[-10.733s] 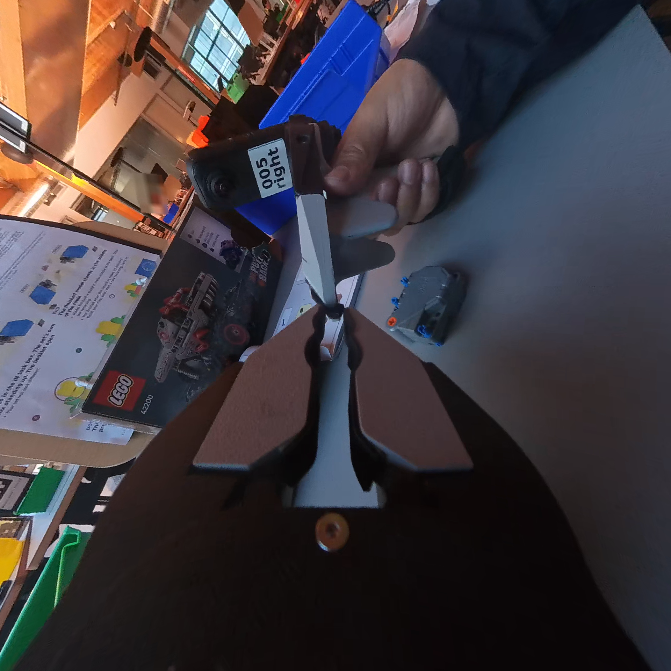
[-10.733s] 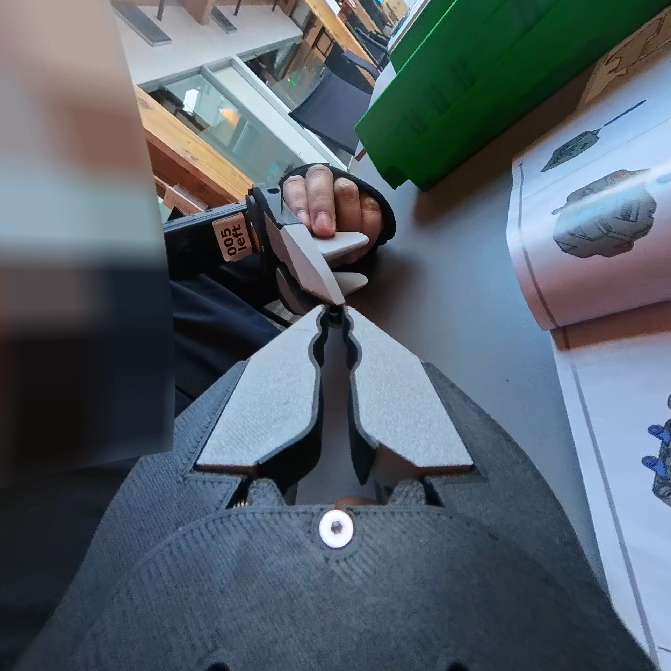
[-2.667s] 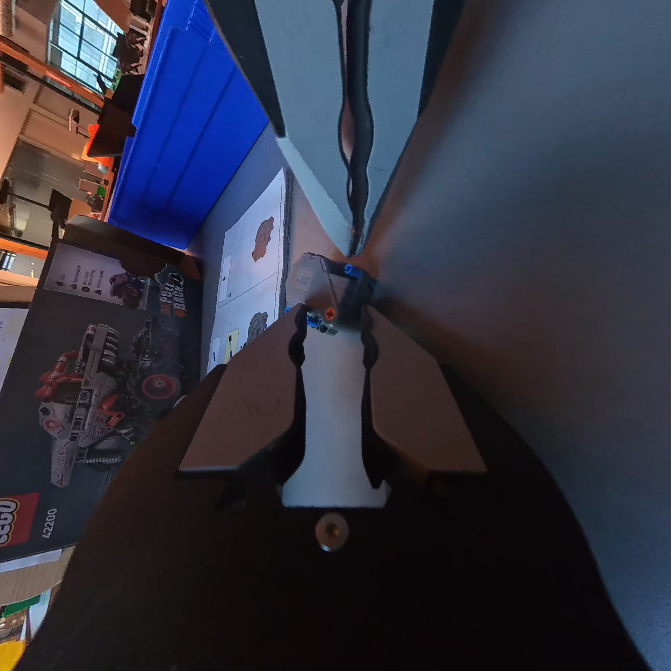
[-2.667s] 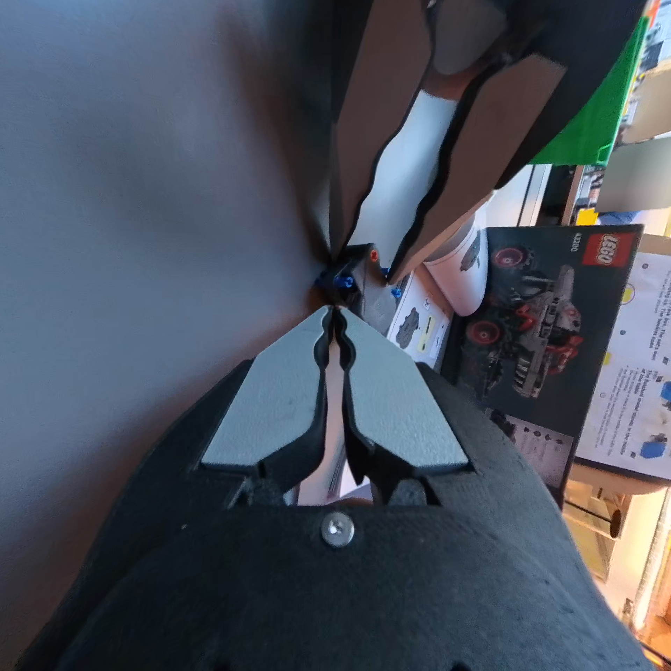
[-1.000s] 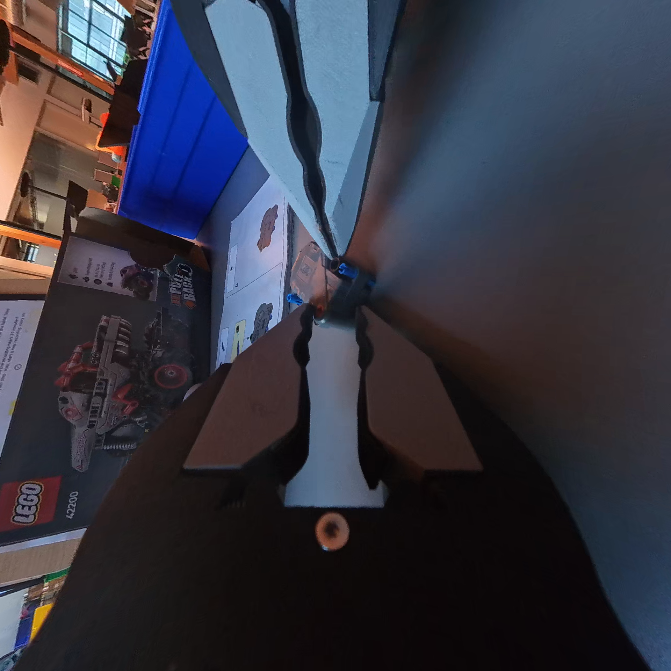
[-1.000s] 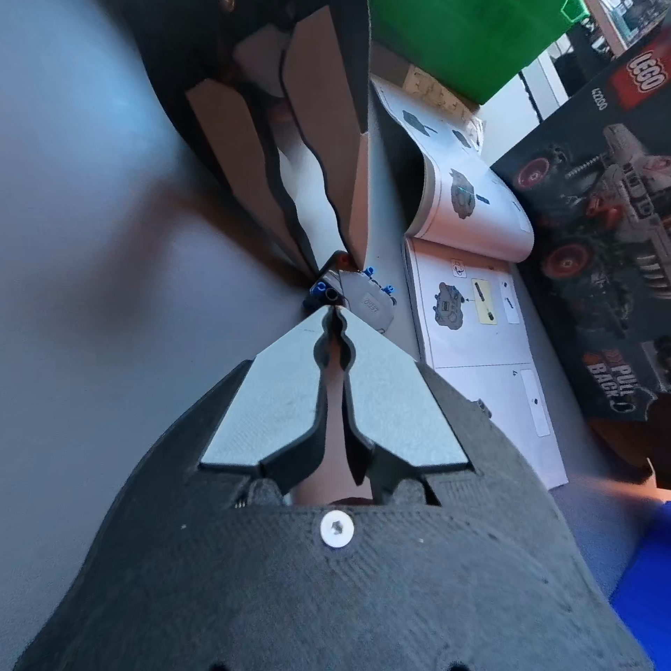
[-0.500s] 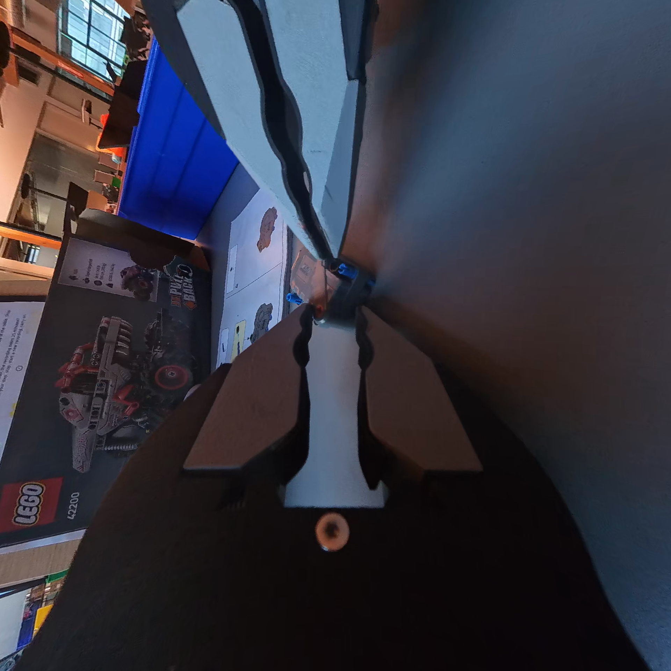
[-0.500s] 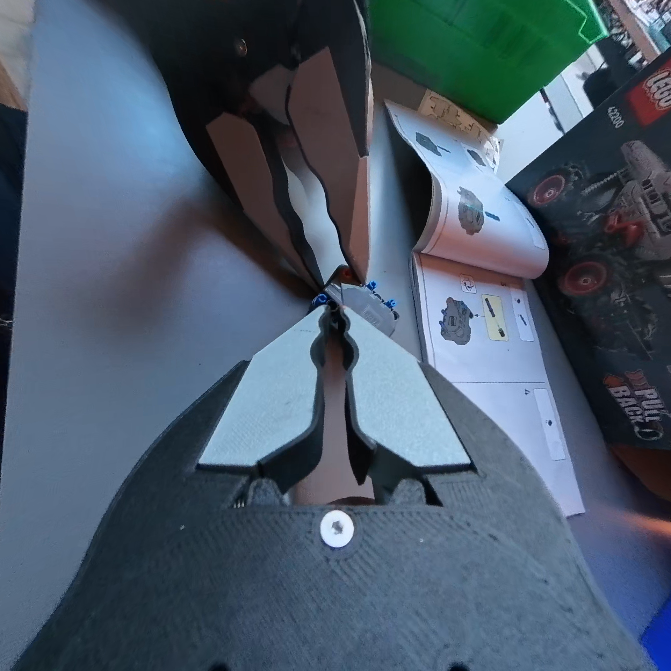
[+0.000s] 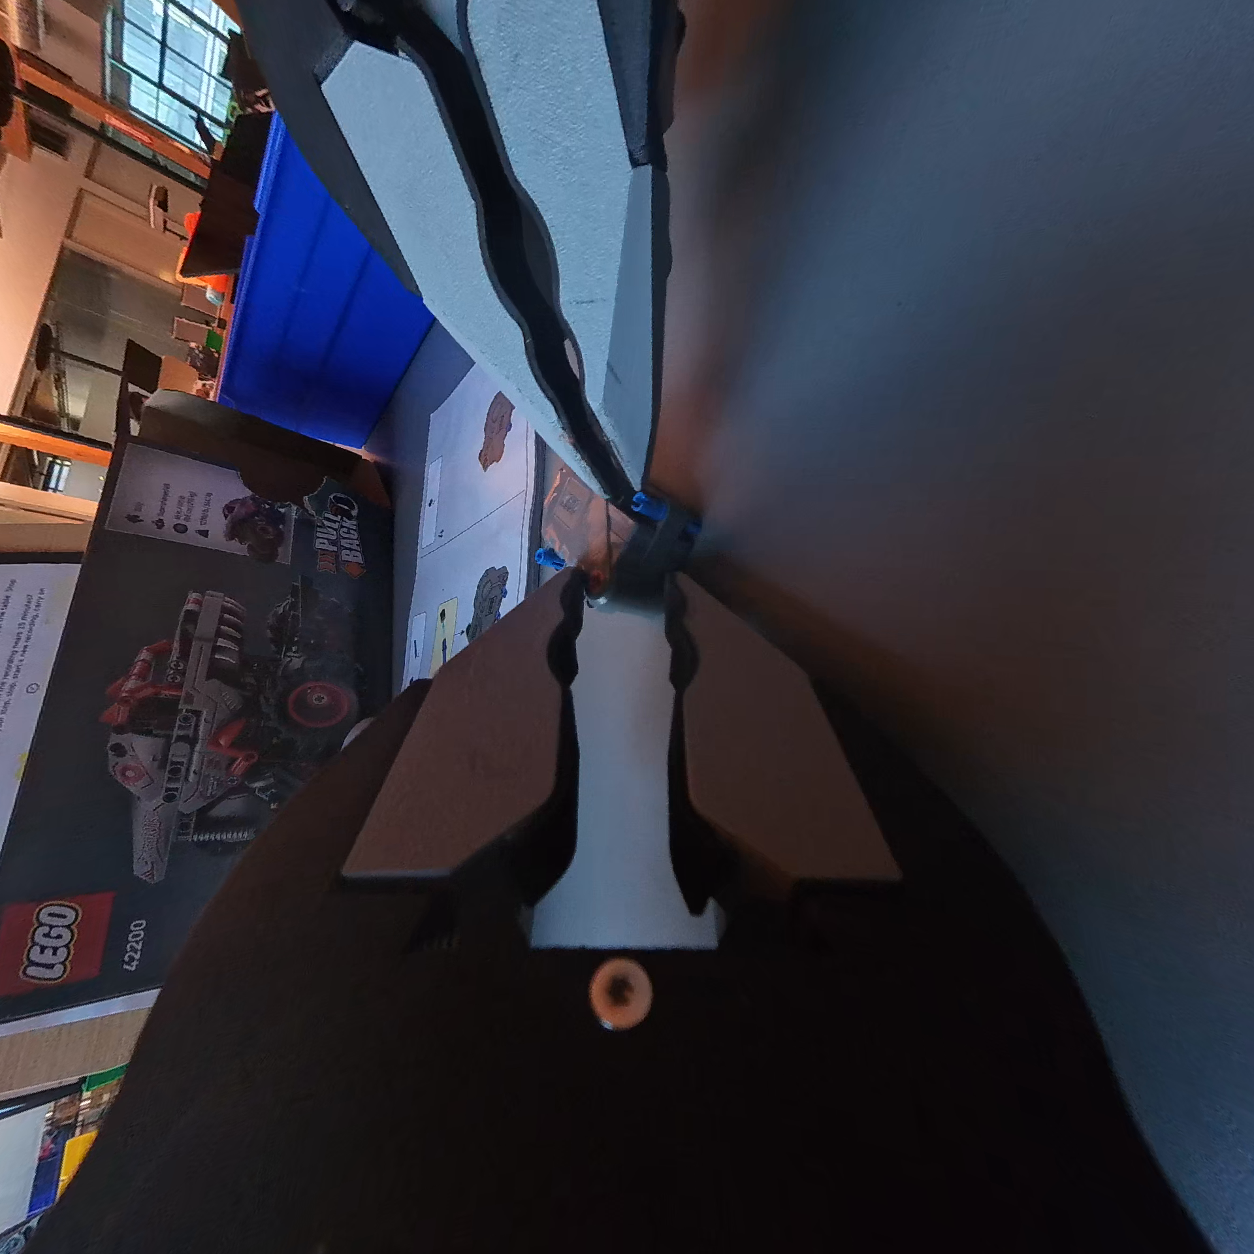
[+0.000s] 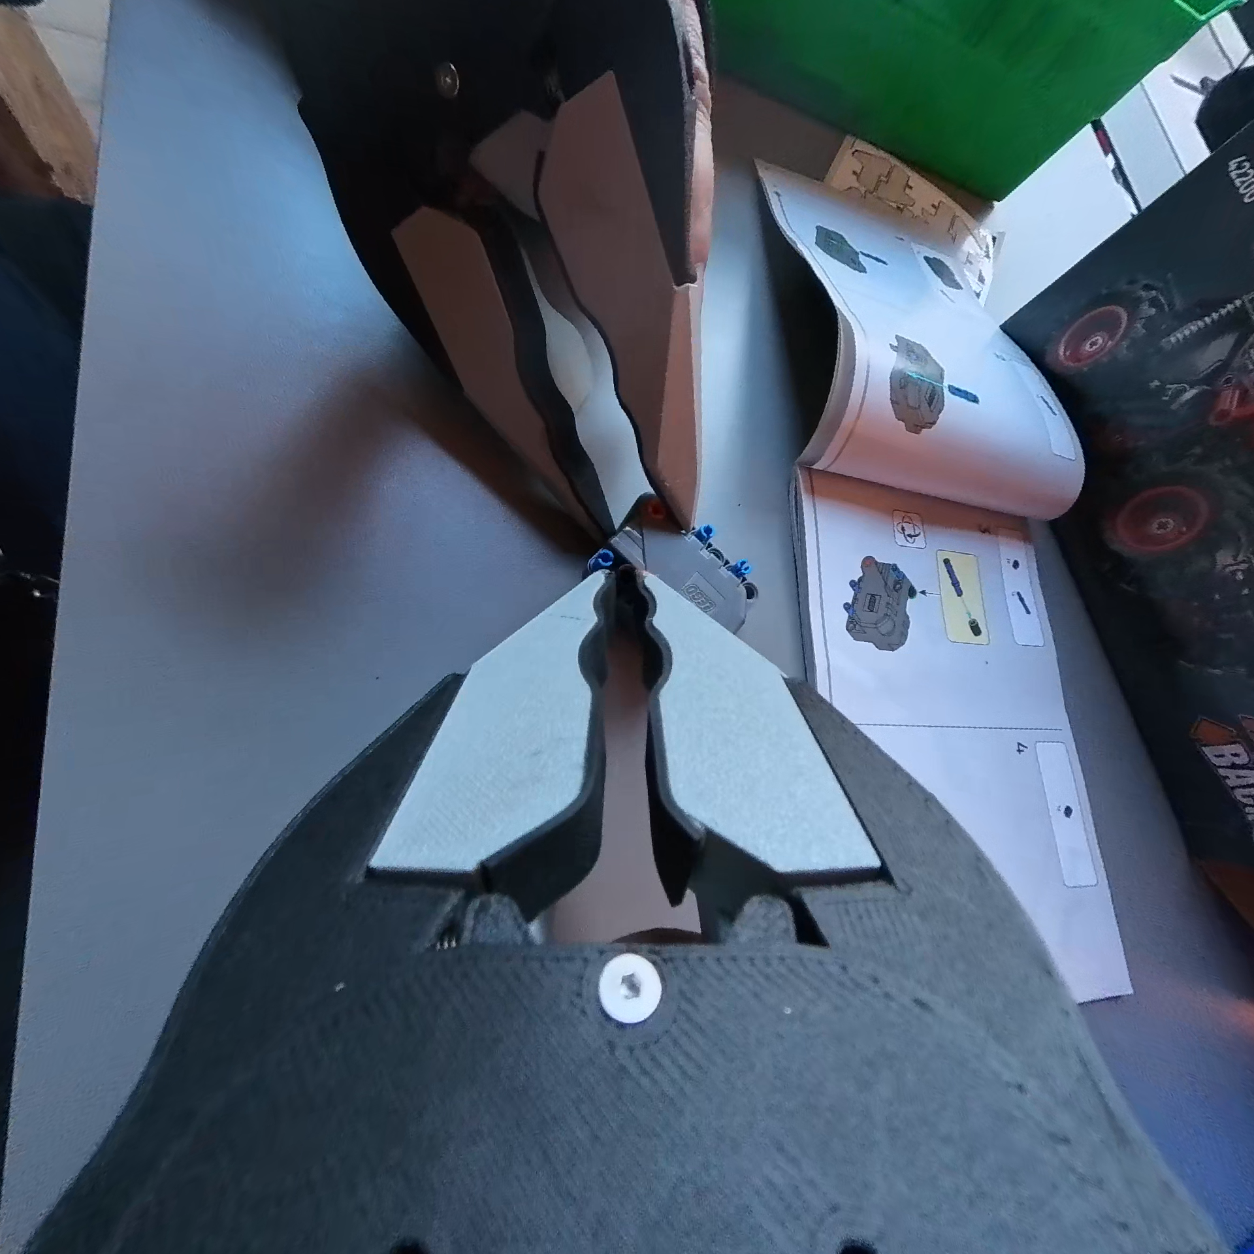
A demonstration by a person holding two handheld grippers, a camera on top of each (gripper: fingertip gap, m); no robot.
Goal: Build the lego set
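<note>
A small grey Lego motor block [image 10: 702, 580] with blue pins and a black side lies low over the grey table [image 10: 203, 475]. My left gripper [image 9: 624, 587], with brown fingers, is shut on one end of the block [image 9: 573, 505]. It reaches in from the top of the right wrist view [image 10: 644, 519]. My right gripper [image 10: 628, 577], with grey fingers, is shut, its tips against the block's near corner beside a blue pin [image 10: 600, 560]. It comes down from the top of the left wrist view [image 9: 628, 492]. Whether it pinches a small part is hidden.
An open instruction booklet [image 10: 950, 678] lies right of the block, with the dark Lego box [image 10: 1187, 475] beyond it. A green bin [image 10: 950, 81] stands at the far end. In the left wrist view, a blue bin [image 9: 312, 305] stands behind the box [image 9: 203, 678]. Less than 4 cm separates the two grippers' tips.
The block lay free on the table earlier; now my left gripper holds it. Over the last second the right gripper has swung slightly around the block, tips staying on it. The left has held still.
</note>
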